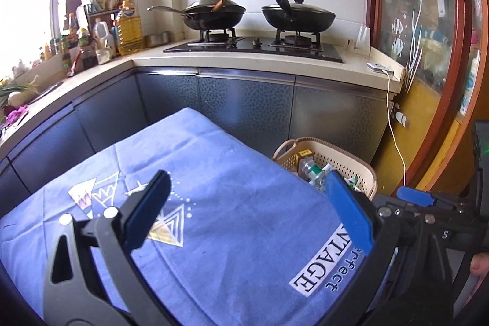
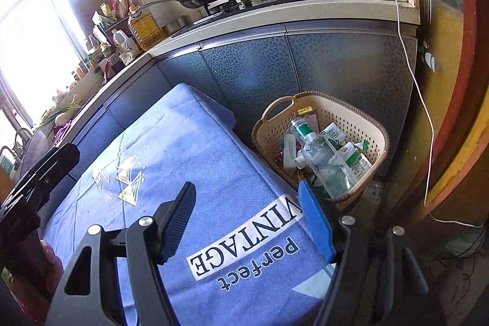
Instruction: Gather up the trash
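Left gripper (image 1: 244, 210): jaws spread wide, nothing between them, hovering above the blue cloth.
Right gripper (image 2: 250, 219): jaws likewise wide apart and empty, over the near right part of the cloth; in the left wrist view it shows at the right edge (image 1: 428, 203).
Table (image 2: 189, 142): covered by a blue cloth printed with "perfect VINTAGE" and small triangle drawings; its top is bare of objects.
Basket (image 2: 379, 142): beige perforated plastic with a handle, standing on the floor just beside the table's far right corner, against the cabinets.
Trash: lies inside the basket, a clear plastic bottle (image 2: 324, 164) on top, green and white cartons (image 2: 351, 155) beside and under it.
Far counter (image 1: 275, 58): gas stove with two lidded black pans (image 1: 298, 14).
Far left: oil bottle (image 1: 130, 29) and crowded condiments by the bright window.
Right: white cable (image 2: 418, 87) hanging from a device on the counter's edge.
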Action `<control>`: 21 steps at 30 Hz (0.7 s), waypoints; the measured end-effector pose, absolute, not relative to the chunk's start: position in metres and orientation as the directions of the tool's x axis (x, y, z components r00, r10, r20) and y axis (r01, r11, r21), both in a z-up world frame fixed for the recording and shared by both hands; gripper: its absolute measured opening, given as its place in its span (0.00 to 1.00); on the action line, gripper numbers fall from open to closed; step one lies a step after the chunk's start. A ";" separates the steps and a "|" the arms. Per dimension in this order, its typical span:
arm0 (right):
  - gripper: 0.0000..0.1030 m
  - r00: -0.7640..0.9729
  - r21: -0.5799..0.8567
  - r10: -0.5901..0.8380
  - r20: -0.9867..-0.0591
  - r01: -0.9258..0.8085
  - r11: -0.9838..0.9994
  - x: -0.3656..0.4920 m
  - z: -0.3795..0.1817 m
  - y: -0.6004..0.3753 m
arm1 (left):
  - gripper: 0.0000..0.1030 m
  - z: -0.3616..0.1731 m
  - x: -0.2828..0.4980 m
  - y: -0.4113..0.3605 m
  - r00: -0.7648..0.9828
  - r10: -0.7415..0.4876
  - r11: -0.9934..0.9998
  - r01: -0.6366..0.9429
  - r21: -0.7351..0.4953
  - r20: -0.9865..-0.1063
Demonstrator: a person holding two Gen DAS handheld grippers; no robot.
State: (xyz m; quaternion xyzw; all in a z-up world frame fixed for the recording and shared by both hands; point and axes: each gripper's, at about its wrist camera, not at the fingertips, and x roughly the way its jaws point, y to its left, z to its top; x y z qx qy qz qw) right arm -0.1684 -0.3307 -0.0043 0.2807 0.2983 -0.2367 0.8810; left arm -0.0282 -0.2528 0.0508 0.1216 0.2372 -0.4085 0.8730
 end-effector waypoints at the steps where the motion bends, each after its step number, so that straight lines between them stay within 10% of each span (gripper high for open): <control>1: 0.67 0.710 0.350 -0.253 -0.657 0.585 0.732 -0.169 -0.003 -0.329 | 0.94 0.052 -0.029 -0.251 0.555 -0.657 0.638 0.770 0.015 -0.510; 21: 0.69 0.718 0.341 -0.269 -0.642 0.582 0.738 -0.170 0.001 -0.315 | 0.94 0.065 -0.034 -0.231 0.688 -0.567 0.746 0.662 0.070 -0.453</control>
